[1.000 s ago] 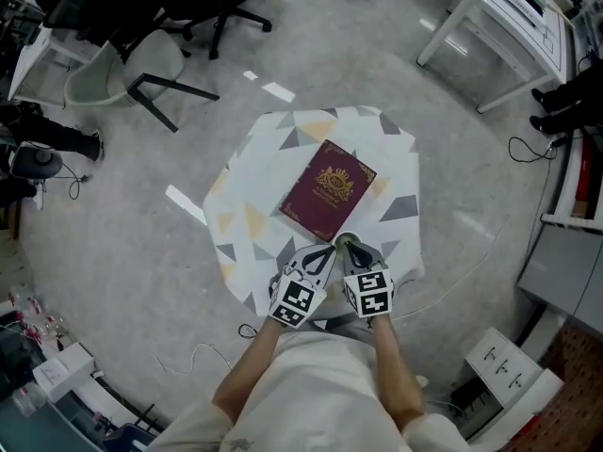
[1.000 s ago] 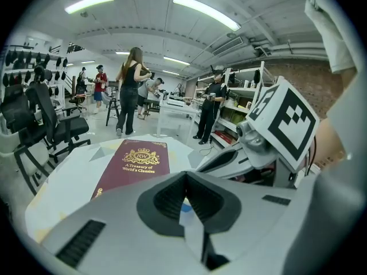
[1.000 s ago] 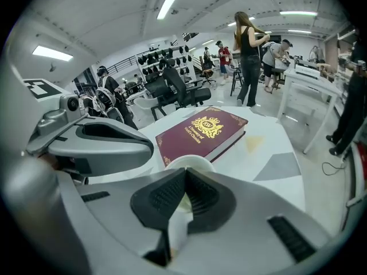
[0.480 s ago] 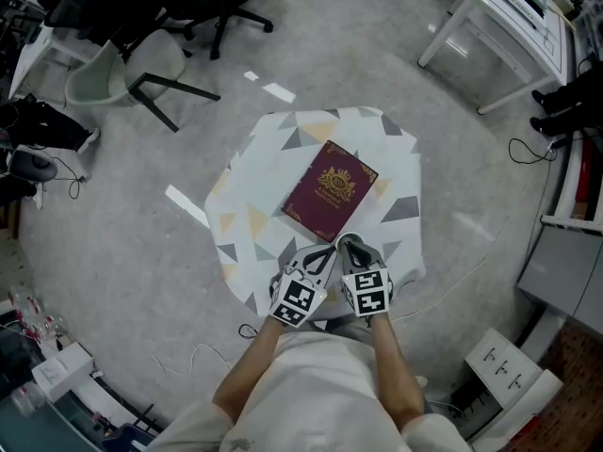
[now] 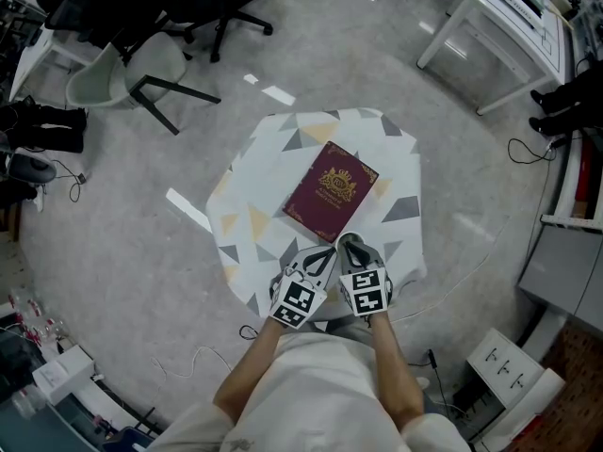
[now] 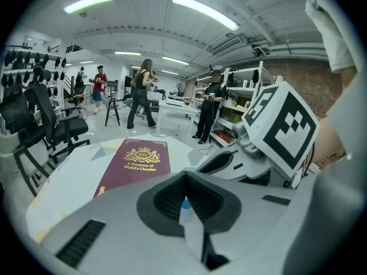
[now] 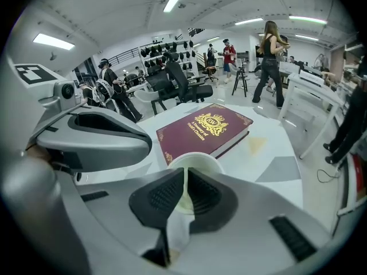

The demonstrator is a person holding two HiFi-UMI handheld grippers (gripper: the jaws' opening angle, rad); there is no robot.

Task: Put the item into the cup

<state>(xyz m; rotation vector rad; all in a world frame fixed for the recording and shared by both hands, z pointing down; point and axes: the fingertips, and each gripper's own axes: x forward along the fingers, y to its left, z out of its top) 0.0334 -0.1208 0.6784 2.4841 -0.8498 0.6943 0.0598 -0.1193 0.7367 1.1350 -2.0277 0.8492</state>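
A white paper cup stands at the near edge of the small table, just in front of a burgundy book with gold print. My right gripper is shut on the cup's near wall, one pad inside the rim and one outside. In the head view the right gripper hides most of the cup. Close beside it on the left, my left gripper is shut, and a small blue item shows between its pads. The book lies flat beyond both grippers.
The table wears a white cloth with grey and yellow triangles. Office chairs stand at the far left, a white desk at the far right, and cables trail on the floor. Several people stand far behind.
The right gripper has edged slightly forward over the cup. The left gripper and the book have not moved.
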